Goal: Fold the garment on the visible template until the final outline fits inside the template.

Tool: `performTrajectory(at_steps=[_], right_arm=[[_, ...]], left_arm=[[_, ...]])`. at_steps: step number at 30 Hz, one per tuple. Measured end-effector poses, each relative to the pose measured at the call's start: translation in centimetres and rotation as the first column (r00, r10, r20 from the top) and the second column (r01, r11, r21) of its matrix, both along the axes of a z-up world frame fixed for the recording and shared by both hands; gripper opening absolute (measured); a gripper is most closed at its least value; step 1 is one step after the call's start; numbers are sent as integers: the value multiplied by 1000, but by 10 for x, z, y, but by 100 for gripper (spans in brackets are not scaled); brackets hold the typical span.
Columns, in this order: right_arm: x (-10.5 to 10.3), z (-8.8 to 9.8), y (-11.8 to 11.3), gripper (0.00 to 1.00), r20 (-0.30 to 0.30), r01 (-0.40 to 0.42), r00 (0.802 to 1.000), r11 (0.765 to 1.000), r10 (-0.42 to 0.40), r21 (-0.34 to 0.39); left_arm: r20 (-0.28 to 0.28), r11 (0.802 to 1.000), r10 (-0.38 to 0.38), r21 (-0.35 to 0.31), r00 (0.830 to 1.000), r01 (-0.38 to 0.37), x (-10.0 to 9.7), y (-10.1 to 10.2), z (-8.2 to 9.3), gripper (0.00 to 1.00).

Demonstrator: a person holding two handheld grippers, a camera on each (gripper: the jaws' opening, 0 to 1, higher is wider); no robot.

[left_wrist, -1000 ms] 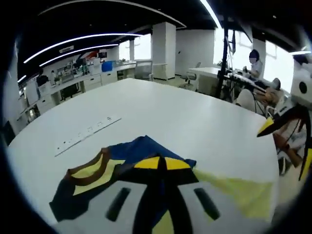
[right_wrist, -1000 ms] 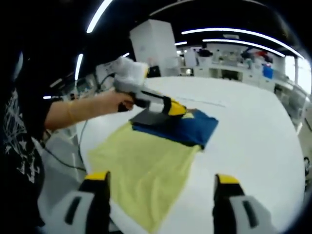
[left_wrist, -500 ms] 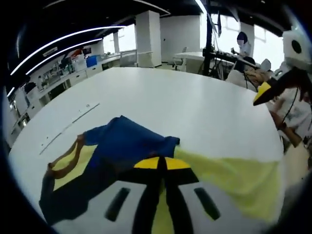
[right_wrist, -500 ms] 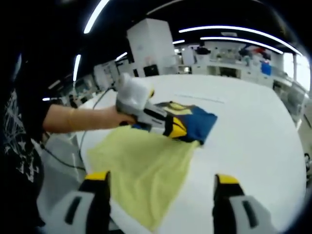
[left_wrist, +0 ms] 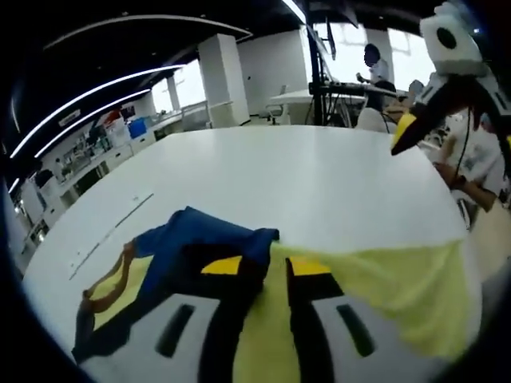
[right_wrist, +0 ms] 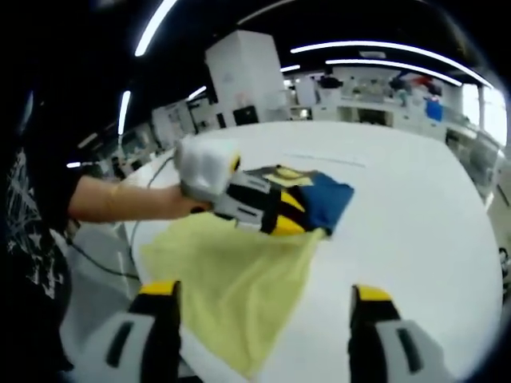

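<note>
While the person's bare forearm (right_wrist: 120,201) reached in level from the left of the right gripper view, the hand (right_wrist: 177,209) gripped the white body of the left gripper (right_wrist: 281,217), which lay low over the garment (right_wrist: 319,199), angled toward the right. In the left gripper view that gripper's (left_wrist: 267,267) 2 yellow-tipped jaws stood slightly parted, the left one lying on the dark blue fabric, the right one on the yellow template (left_wrist: 383,283), and nothing was pinched between them. The garment (left_wrist: 192,247), bunched and folded, blue with a yellow panel and brown trim, sat at the template's far edge, partly on the white table (left_wrist: 303,175). The right gripper (right_wrist: 263,299) hovered released, its jaws spread wide above the near edge of the template (right_wrist: 231,279), touching nothing; it also showed raised at the upper right of the left gripper view (left_wrist: 406,132). Beyond the table lay an office with a white pillar (left_wrist: 217,76), ceiling light strips and desks.
</note>
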State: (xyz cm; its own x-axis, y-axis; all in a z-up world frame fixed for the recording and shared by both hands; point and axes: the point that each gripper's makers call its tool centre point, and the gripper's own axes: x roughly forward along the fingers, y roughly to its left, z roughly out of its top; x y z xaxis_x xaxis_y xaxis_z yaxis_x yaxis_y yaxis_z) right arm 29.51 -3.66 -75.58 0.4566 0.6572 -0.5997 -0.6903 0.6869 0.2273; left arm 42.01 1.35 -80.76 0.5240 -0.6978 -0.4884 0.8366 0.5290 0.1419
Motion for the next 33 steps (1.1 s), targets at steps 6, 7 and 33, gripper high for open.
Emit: performTrajectory(at_steps=[6, 7, 33], right_arm=[[1, 2, 0, 87, 4, 4, 1000, 1000, -4, 5], [2, 1, 0, 87, 4, 4, 1000, 1000, -4, 5], [-22, -6, 29, 95, -13, -193, 981, 980, 192, -54]], left_arm=[[76, 998, -49, -32, 996, 52, -8, -6, 20, 28], [83, 998, -44, -39, 996, 47, -9, -5, 25, 30], [-80, 975, 103, -190, 991, -117, -42, 85, 60, 99]])
